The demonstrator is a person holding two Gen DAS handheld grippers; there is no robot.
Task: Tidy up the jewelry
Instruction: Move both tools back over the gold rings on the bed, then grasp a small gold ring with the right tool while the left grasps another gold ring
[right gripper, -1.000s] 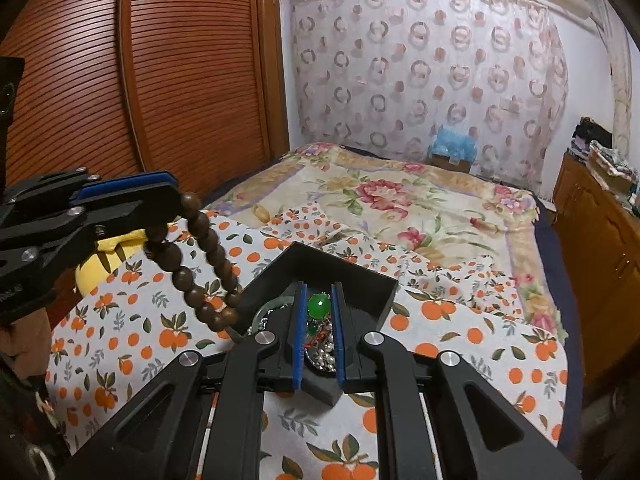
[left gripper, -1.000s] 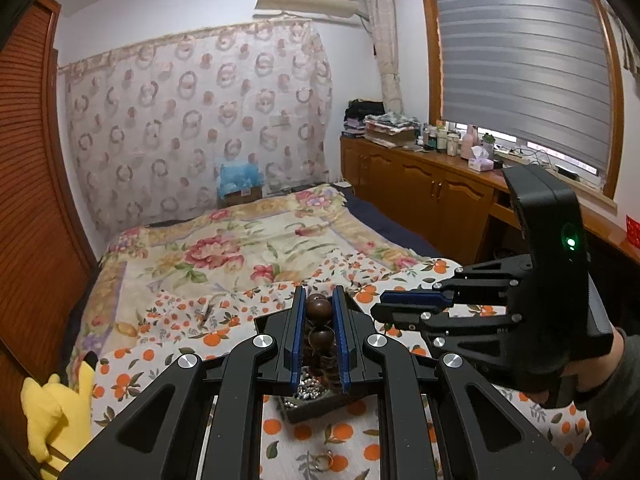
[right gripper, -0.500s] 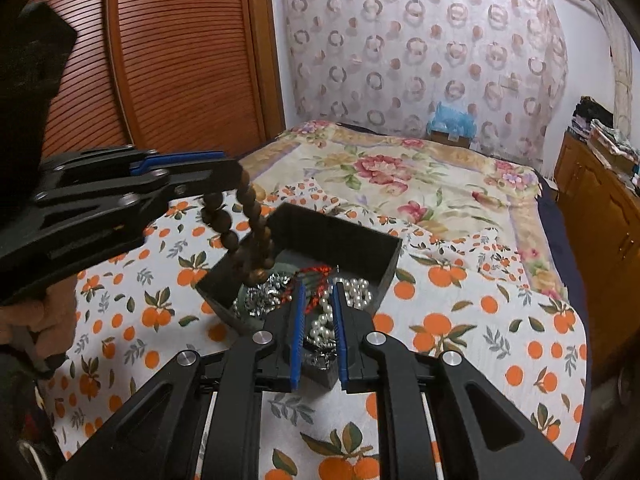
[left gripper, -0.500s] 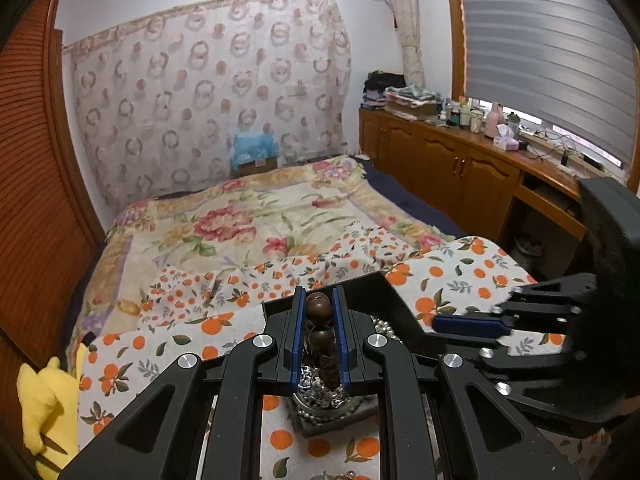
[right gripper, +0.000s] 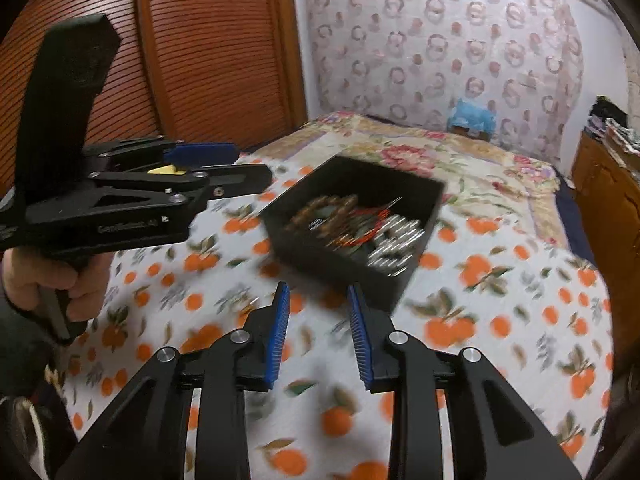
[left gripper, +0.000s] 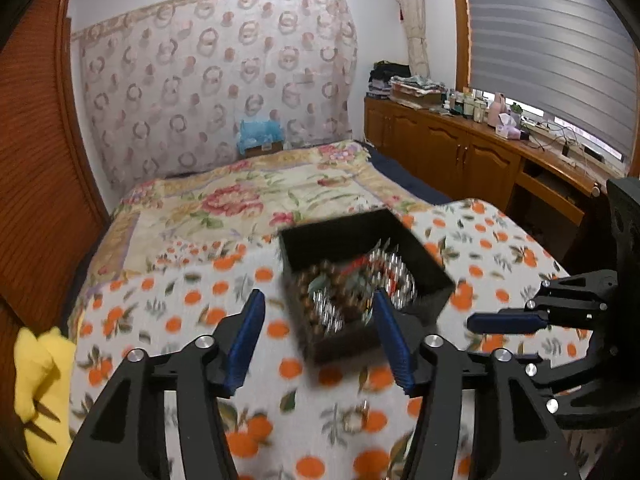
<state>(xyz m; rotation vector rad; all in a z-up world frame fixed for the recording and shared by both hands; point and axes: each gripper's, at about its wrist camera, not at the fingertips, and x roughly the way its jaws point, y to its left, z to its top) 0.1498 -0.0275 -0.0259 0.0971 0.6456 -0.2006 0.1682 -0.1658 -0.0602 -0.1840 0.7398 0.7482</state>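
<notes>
A black jewelry box [left gripper: 340, 236] sits on the orange-print bedspread and also shows in the right wrist view [right gripper: 384, 280]. Inside lie a brown bead bracelet [right gripper: 332, 206], silver beads [right gripper: 394, 236] and red strands, all blurred. My left gripper [left gripper: 318, 312] is open and empty, just in front of the box. My right gripper [right gripper: 318, 300] is open and empty, a little short of the box's near wall. A small ring [left gripper: 356, 416] lies on the bedspread in front of the box.
The bedspread [right gripper: 500, 320] covers a bed with a floral quilt [left gripper: 260, 196] behind. A yellow plush toy [left gripper: 36, 380] lies at the left edge. Wooden wardrobe doors [right gripper: 208, 60] stand to the left and wooden cabinets [left gripper: 460, 160] to the right.
My left gripper opened and let the brown bead bracelet drop into the box. My right gripper opened and released the necklace it held. Both pulled back from the box.
</notes>
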